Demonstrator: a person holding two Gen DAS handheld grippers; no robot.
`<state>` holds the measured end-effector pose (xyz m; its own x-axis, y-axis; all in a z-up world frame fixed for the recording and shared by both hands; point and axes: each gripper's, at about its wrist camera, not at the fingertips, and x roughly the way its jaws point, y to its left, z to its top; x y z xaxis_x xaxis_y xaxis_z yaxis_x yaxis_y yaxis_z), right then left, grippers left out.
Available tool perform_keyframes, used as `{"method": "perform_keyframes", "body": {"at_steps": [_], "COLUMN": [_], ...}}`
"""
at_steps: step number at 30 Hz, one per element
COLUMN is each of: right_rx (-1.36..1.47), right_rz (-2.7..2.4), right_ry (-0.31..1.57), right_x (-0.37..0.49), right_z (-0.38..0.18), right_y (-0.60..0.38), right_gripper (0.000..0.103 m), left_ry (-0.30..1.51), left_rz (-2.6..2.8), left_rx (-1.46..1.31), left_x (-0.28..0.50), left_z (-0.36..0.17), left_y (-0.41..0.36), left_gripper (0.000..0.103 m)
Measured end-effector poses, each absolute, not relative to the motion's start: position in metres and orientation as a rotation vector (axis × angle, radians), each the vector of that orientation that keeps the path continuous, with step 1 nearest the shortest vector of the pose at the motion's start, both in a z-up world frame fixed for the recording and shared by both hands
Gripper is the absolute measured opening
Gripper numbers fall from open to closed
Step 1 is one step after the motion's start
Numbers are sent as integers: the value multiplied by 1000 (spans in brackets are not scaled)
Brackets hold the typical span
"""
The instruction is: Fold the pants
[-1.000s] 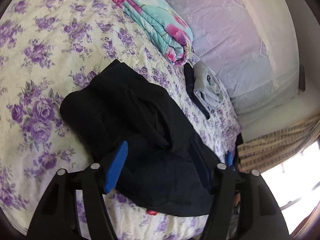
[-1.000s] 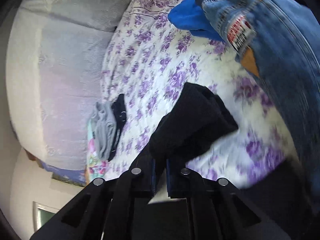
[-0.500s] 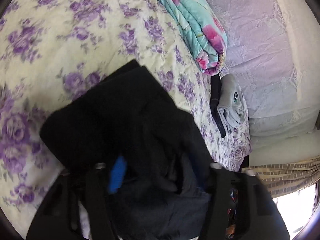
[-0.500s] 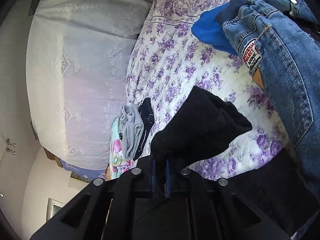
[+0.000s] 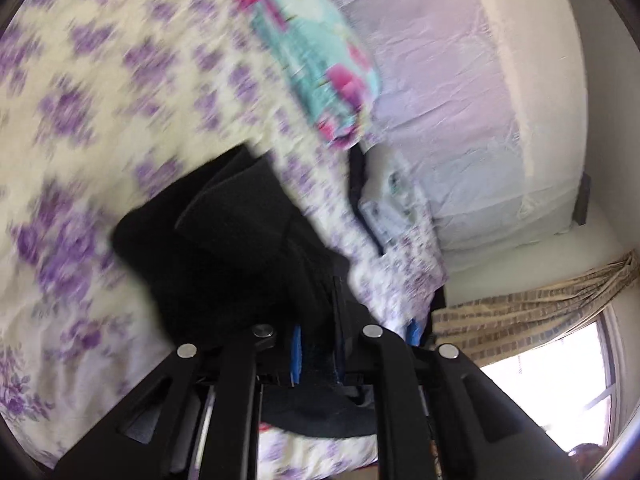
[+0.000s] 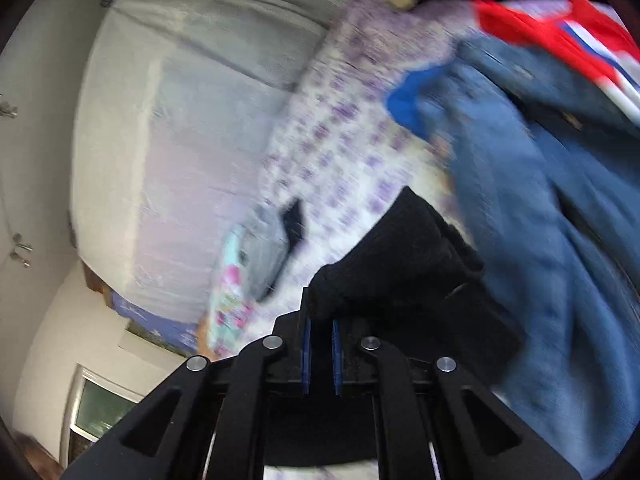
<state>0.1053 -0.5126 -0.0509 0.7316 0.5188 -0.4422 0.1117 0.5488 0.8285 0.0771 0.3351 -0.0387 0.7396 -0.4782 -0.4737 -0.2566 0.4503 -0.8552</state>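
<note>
On my left wrist view, badly smeared, the bed (image 5: 100,92) with its cream sheet and purple flowers fills the left side, and the black pants (image 5: 224,248) lie bunched on it near the middle, running down into my left hand-held gripper (image 5: 316,344). Its blue-padded fingers (image 5: 296,348) are drawn close together with black cloth caught between them, so I read it as pinching the pants. Beyond the pants, toward the far edge of the bed, sits a folded turquoise quilt (image 5: 316,68) with pink blooms, and just right of it a small grey garment (image 5: 394,204) beside a dark strip of cloth, both next to the pale lilac headboard cover (image 5: 460,120). At the far right a striped curtain (image 5: 532,304) hangs by a bright window (image 5: 560,372). On my right wrist view, also blurred, the same lilac cover is at the left, the floral bed (image 6: 340,152) in the middle, and the pants (image 6: 404,272) rise as a dark fold straight out of my right hand-held gripper (image 6: 320,350), whose blue pads (image 6: 306,352) are nearly pressed together on the fabric. Right of the pants lies a pile of blue jeans (image 6: 540,200), a bright blue cloth (image 6: 408,104) and a red, white and blue garment (image 6: 560,36) above them.
</note>
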Motion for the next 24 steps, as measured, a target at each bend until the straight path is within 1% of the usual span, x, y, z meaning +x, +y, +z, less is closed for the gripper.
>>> {"method": "perform_keyframes", "body": {"at_steps": [2,3,4,6,10,14,18,20,22,24], "right_rx": [1039,1081,1115,1111,1048,1005,947,934,931,967], "right_rz": [233,236,250,271,316,434,500,524,505,402], "right_ry": [799,797,786,772,729,623,565,535,548,665], "right_x": [96,93,91,88,96,106,120,116,103,89], "right_z": [-90,-101,-107,-103,-73,-19,19,25,10,-34], "right_y": [-517,-520,-522,-523,-513,-498,-490,-492,-495,-504], "right_gripper": [8,8,8,8,8,8,8,8,8,8], "left_ry": [842,851,832,790,779,761,754,751,753,758], "left_rz": [-121,-116,-129,-154,-141,-141,-141,-140,-138,-145], "left_rx": [-1164,-1186,-1223,-1263,-1209,-1199,-1226,-1242,-1252,-1258], "left_x": [76,75,73,67,70,73,70,65,63,61], "left_z": [-72,-85,-94,-95,-77,-66,-68,-72,-77,-82], "left_y": [335,336,338,341,337,342,352,354,354,355], "left_gripper": [11,11,11,11,11,11,11,11,11,11]}}
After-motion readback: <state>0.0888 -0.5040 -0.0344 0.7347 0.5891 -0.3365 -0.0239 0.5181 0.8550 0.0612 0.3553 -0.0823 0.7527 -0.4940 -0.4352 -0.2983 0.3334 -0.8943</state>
